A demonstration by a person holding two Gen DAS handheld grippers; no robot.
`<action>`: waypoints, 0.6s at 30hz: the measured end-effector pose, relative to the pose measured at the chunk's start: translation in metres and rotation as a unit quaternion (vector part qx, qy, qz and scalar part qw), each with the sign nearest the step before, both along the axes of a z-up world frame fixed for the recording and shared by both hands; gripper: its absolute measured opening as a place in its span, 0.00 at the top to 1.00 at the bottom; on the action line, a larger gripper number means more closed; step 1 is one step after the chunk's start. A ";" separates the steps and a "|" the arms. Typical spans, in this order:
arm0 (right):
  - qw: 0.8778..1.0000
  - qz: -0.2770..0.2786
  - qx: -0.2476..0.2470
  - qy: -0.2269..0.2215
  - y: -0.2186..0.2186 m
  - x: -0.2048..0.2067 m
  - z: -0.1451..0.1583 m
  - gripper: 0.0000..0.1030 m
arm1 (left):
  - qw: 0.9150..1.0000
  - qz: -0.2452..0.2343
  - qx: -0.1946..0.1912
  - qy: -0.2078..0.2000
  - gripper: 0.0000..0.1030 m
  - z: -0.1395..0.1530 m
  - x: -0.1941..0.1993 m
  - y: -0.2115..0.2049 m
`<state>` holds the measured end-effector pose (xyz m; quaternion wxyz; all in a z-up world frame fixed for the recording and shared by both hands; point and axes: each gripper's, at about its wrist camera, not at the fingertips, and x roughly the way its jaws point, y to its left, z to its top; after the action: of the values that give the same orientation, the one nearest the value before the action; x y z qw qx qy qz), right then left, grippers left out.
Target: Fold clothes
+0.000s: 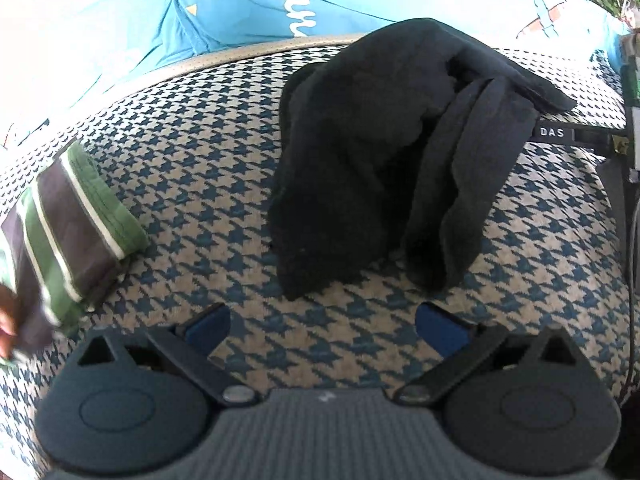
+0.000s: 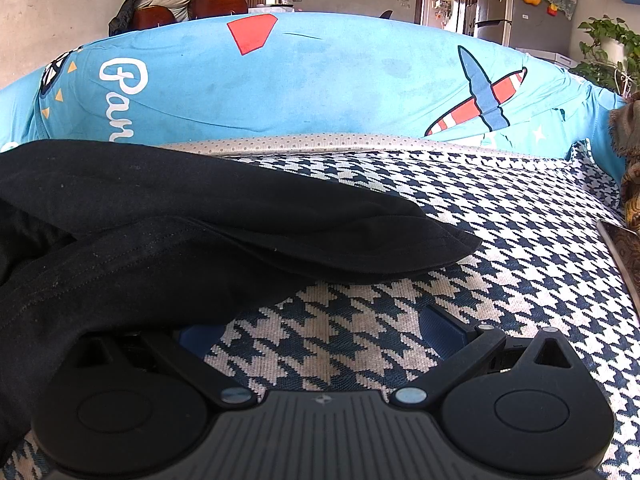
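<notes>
Black garment heaped on the houndstooth cover, both grippers spread and empty.

The black garment (image 1: 384, 160) is bunched mid-cover (image 1: 192, 184), its hem just ahead of the left gripper (image 1: 324, 326). Bare cover is seen rightward before the right gripper (image 2: 320, 332), whose left finger (image 2: 196, 338) is overlapped by cloth. A striped folded garment (image 1: 76, 220) is seen at the left edge.

A crumpled garment (image 1: 384, 168) lies on the patterned cover (image 1: 192, 184) at centre frame in the left wrist view. A folded garment (image 1: 68, 232) lies at the left edge. A cushion (image 1: 248, 4) runs along the top, behind both.
</notes>
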<state>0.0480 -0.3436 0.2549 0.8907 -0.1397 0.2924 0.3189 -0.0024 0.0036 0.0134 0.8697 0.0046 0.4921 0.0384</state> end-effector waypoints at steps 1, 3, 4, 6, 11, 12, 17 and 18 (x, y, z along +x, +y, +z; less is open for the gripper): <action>1.000 0.000 0.000 0.000 0.000 0.000 0.000 0.00 | 1.000 0.003 0.000 -0.002 0.00 0.000 0.000 0.002; 1.000 0.000 0.000 0.000 0.000 0.000 0.000 0.00 | 1.000 0.005 0.008 -0.008 0.00 0.000 0.000 0.002; 1.000 0.000 0.000 0.000 0.000 0.000 0.000 0.00 | 1.000 0.005 0.014 -0.012 0.00 0.000 0.000 0.002; 1.000 0.000 0.000 0.000 0.000 0.000 0.000 0.00 | 1.000 0.005 0.024 -0.016 0.00 -0.003 0.000 0.002; 1.000 0.000 0.000 0.000 0.000 0.000 0.000 0.00 | 0.999 0.019 0.026 -0.009 0.00 -0.012 -0.005 0.010; 1.000 0.000 0.000 0.000 0.000 0.000 0.000 0.00 | 0.999 0.021 0.022 -0.008 0.00 -0.013 -0.006 0.012; 1.000 0.000 0.000 0.000 0.000 0.000 0.000 0.00 | 0.999 0.043 0.012 -0.011 0.00 -0.013 -0.010 0.028; 1.000 0.000 0.000 0.000 0.000 0.000 0.000 0.00 | 0.999 0.049 0.013 -0.011 0.00 -0.013 -0.010 0.031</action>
<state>0.0482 -0.3438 0.2547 0.8907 -0.1394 0.2923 0.3190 -0.0128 0.0349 0.0005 0.8718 -0.0091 0.4819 0.0877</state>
